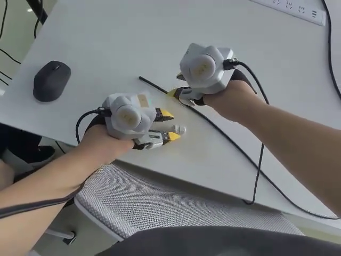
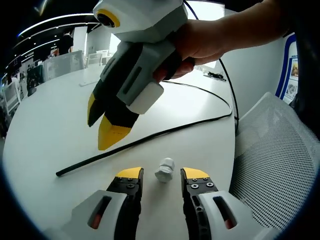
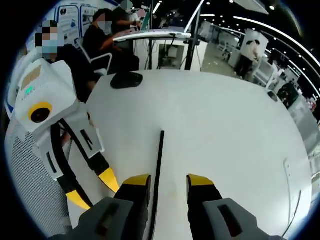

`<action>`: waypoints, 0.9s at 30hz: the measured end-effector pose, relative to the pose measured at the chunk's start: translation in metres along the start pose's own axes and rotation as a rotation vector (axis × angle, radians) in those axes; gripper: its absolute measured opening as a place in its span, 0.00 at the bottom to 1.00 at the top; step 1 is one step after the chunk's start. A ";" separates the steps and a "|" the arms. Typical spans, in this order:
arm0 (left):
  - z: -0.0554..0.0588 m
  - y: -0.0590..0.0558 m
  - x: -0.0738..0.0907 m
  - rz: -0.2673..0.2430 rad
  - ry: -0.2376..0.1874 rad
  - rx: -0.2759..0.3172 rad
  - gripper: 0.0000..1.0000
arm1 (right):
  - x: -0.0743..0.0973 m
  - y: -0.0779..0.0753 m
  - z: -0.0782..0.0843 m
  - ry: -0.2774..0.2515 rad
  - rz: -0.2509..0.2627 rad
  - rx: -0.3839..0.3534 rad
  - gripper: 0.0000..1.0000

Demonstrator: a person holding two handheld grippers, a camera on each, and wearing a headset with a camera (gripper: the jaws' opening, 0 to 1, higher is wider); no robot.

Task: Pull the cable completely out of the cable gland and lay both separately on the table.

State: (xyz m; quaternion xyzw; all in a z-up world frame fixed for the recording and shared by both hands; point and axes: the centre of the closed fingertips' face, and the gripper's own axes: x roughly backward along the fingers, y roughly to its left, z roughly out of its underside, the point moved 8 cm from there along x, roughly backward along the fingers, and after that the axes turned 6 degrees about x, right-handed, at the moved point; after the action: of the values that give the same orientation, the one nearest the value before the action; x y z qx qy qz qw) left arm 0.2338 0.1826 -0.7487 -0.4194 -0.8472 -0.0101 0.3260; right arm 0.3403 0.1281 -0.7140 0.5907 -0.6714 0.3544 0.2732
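While both pairs of jaws stand parted, the left gripper [image 1: 170, 125] brackets the white cable gland [image 2: 165, 169] lying on the table [image 1: 106, 42] between its tips; the right gripper [image 3: 169, 180] straddles the black cable [image 3: 160, 150], stretched flat nearby, apart from the gland.

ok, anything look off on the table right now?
Nothing stands out. The black cable lies flat on the table, and the white gland sits apart from it, between the open jaws of the left gripper.
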 end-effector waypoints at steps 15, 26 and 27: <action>-0.002 0.000 0.019 -0.025 -0.025 0.049 0.42 | 0.075 0.009 0.000 -0.127 0.085 -0.094 0.35; -0.008 -0.012 0.039 -0.048 -0.048 0.068 0.52 | 0.127 0.021 0.012 -0.193 0.171 -0.149 0.39; -0.009 -0.013 0.042 -0.043 -0.048 0.077 0.50 | 0.133 0.023 0.014 -0.201 0.178 -0.164 0.39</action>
State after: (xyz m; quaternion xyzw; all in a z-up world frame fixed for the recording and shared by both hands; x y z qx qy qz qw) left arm 0.2108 0.2009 -0.7153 -0.3885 -0.8634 0.0255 0.3209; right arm 0.2982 0.0385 -0.6219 0.5370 -0.7718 0.2601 0.2195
